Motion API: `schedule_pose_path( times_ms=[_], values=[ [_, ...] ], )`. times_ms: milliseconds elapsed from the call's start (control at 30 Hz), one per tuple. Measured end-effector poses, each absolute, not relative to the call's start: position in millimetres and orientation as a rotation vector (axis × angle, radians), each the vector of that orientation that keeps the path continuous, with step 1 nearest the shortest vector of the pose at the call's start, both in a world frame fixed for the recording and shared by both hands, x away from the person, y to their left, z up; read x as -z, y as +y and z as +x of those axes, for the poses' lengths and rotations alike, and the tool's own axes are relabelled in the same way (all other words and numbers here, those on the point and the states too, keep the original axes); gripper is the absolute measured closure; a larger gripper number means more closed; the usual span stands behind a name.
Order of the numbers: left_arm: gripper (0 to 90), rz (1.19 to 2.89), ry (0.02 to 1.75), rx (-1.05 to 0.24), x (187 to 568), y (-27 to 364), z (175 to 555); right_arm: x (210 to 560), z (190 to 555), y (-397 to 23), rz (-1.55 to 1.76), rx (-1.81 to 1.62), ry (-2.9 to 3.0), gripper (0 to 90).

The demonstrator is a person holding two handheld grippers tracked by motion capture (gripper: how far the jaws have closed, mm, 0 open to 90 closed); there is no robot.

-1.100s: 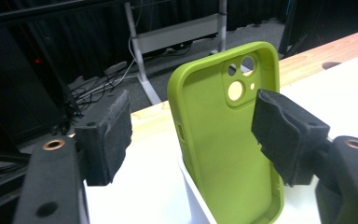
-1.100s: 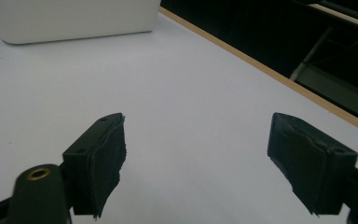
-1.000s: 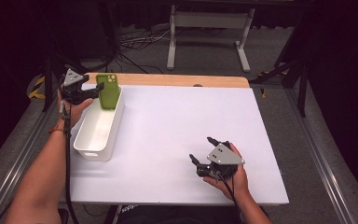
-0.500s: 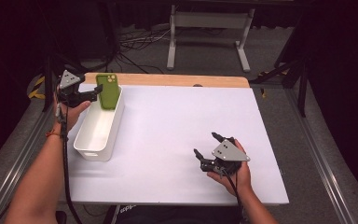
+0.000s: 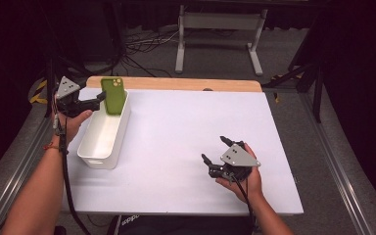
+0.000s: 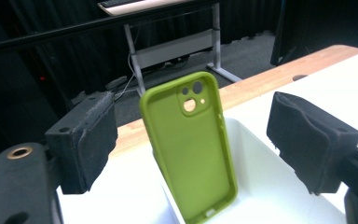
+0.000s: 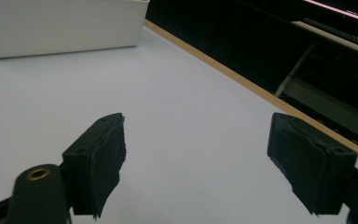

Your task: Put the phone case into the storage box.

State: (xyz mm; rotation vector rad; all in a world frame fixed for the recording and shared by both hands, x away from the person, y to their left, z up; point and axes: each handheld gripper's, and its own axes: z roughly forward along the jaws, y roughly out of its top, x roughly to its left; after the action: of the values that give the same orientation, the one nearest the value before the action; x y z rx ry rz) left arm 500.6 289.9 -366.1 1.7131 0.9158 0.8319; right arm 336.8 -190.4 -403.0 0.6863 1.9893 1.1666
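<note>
The green phone case (image 6: pixel 189 149) stands nearly upright in the far end of the white bin (image 5: pixel 104 137), at upper left of the high view, apparently leaning on the end wall, which keeps it up. The left gripper (image 5: pixel 98 100) has just been opening; its jaws stand apart on either side of the case, pads clear. The right gripper (image 5: pixel 214 156) rests spread and empty at lower right.

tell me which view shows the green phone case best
The left gripper view: the green phone case stands close up, leaning in the white bin, camera cutouts clear. The high view shows it small at the bin's far end. The right gripper view gives the bin's wall.
</note>
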Motion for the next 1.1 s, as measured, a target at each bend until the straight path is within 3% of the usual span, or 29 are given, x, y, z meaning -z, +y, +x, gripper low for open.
schedule_pose_path(
  times_ms=[1100],
  values=[
    [5.3, 1.744, 0.765, -0.759, 365, 264, 467, 403, 331, -192, 0.688, -1.155, 1.995, 20.0]
  ],
)
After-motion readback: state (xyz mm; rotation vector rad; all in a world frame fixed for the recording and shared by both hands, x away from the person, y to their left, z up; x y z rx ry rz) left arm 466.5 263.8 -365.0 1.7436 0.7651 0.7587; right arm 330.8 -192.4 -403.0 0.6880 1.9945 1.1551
